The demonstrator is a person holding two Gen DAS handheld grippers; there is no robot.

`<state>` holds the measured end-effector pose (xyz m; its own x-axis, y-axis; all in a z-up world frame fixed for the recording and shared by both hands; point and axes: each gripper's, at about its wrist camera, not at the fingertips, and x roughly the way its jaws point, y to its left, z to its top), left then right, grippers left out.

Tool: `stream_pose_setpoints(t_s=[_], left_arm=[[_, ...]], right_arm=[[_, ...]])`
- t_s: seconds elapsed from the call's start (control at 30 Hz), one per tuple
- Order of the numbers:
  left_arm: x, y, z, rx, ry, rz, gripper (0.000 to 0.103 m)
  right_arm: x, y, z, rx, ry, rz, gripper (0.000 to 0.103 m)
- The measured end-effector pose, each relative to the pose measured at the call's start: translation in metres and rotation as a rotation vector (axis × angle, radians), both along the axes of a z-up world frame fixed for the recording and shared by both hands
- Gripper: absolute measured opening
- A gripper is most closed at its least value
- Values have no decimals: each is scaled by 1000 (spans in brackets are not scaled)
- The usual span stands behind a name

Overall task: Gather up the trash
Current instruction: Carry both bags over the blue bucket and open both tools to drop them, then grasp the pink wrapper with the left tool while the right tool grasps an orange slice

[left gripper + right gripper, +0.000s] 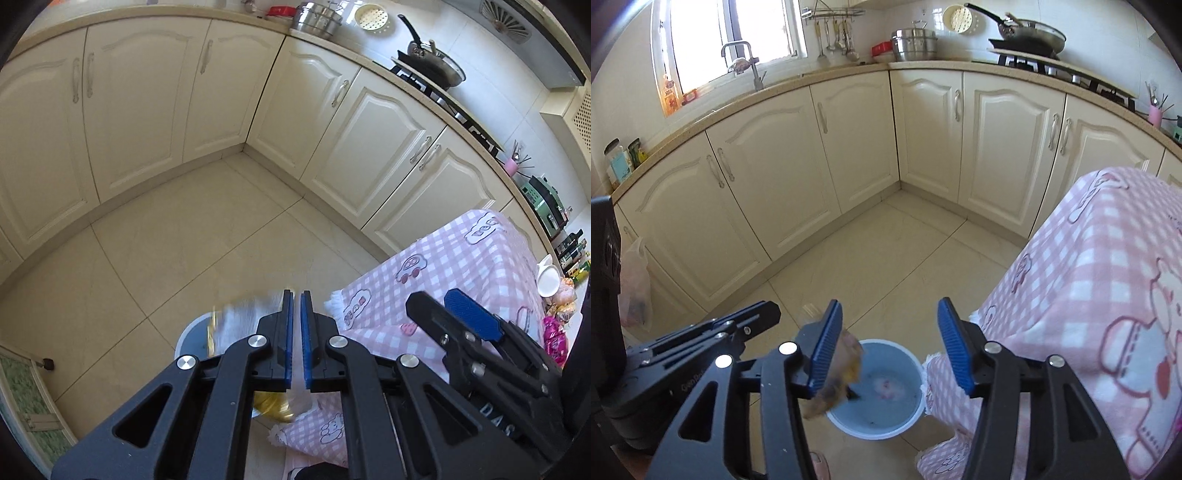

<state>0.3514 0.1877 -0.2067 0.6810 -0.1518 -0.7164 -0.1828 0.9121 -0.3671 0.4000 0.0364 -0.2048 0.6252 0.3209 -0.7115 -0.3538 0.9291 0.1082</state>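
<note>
A white bucket (879,391) with a bluish inside stands on the floor beside the table; a pinkish scrap (888,387) lies in it. My right gripper (890,350) is open above the bucket, and a blurred yellow-brown wrapper (842,373) is falling past its left finger toward the bucket. My left gripper (297,332) has its jaws nearly closed with a thin gap and nothing between them. A blurred silvery-yellow wrapper (240,321) shows just left of it over the bucket rim (192,328). The right gripper also shows in the left wrist view (443,306).
A table under a pink checked cloth (1089,295) stands right of the bucket; snack packets (556,339) and a white dish (546,280) lie on it. Cream cabinets (849,155) line the walls. A plastic bag (635,288) hangs at left.
</note>
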Motion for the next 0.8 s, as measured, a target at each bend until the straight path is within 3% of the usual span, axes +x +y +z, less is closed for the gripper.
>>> stream_pose_setpoints(t_s=[0.13, 0.23, 0.3, 0.37, 0.63, 0.8], left_arm=[[3, -3, 10, 21, -18, 22, 5], [0, -4, 18, 27, -21, 28, 19], [-7, -8, 28, 38, -34, 29, 34], [-13, -13, 36, 44, -46, 29, 40], [-48, -61, 90, 75, -139, -64, 45], [-67, -111, 116, 83, -198, -159, 55]], right_arm=[[-2, -8, 10, 10, -29, -15, 53], [-3, -15, 17, 19, -35, -21, 53], [-7, -21, 24, 21, -44, -24, 53], [-11, -26, 30, 26, -52, -30, 53], [-47, -75, 80, 51, -134, -98, 55], [-76, -125, 105, 61, -179, -182, 58]])
